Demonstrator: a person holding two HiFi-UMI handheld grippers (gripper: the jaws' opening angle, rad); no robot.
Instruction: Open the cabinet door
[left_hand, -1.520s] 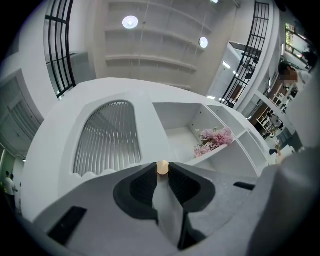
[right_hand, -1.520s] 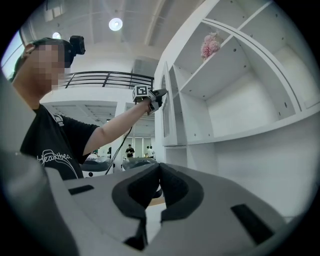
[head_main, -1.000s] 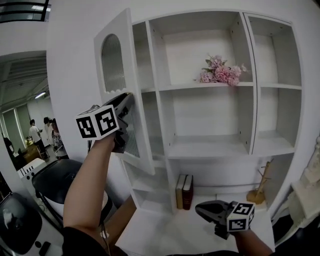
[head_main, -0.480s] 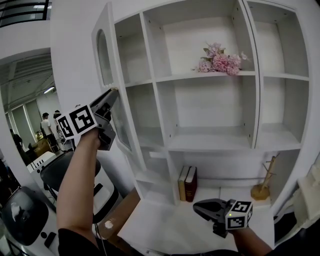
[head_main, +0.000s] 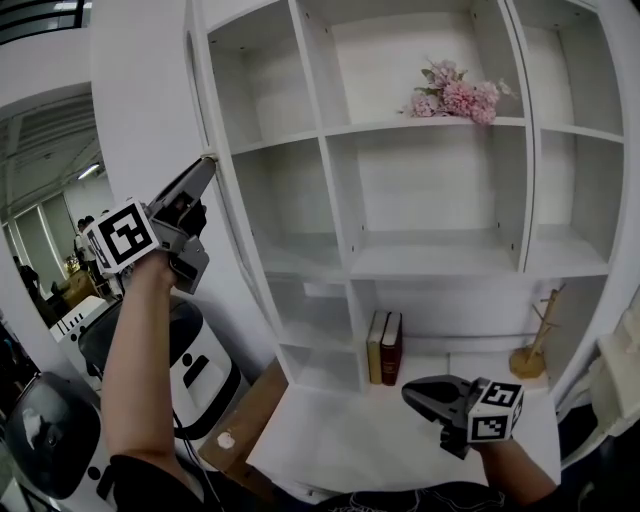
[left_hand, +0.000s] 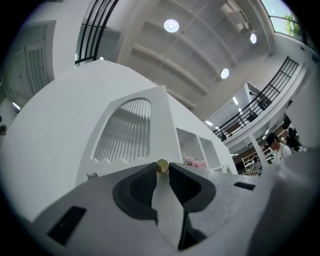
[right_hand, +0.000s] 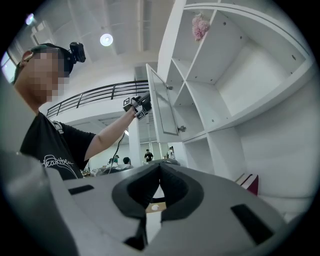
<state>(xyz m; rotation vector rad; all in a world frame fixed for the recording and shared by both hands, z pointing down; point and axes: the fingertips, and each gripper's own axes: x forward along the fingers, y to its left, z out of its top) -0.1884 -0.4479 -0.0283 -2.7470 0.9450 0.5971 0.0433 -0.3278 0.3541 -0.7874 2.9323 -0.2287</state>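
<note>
The white cabinet (head_main: 340, 130) stands with its left door (head_main: 222, 215) swung far out, seen edge-on in the head view. My left gripper (head_main: 208, 160) is raised at the door's free edge. In the left gripper view the jaws (left_hand: 162, 168) are shut on the door's small brass knob (left_hand: 162, 165), and the door's arched ribbed window (left_hand: 125, 131) stretches away behind. My right gripper (head_main: 412, 393) hovers low over the desk, apart from the cabinet. Its pads meet with nothing between them (right_hand: 159, 167). That view shows the open door (right_hand: 162, 105) and my left arm.
Pink flowers (head_main: 458, 95) lie on an upper shelf. Two books (head_main: 385, 347) and a wooden stand (head_main: 535, 345) sit in the bottom bay above the white desk (head_main: 340, 440). A black-and-white machine (head_main: 190, 350) stands left of the cabinet, under the door.
My left gripper has carried the door further out to the left, from half open to wide open and edge-on. The right gripper has stayed low in about the same place.
</note>
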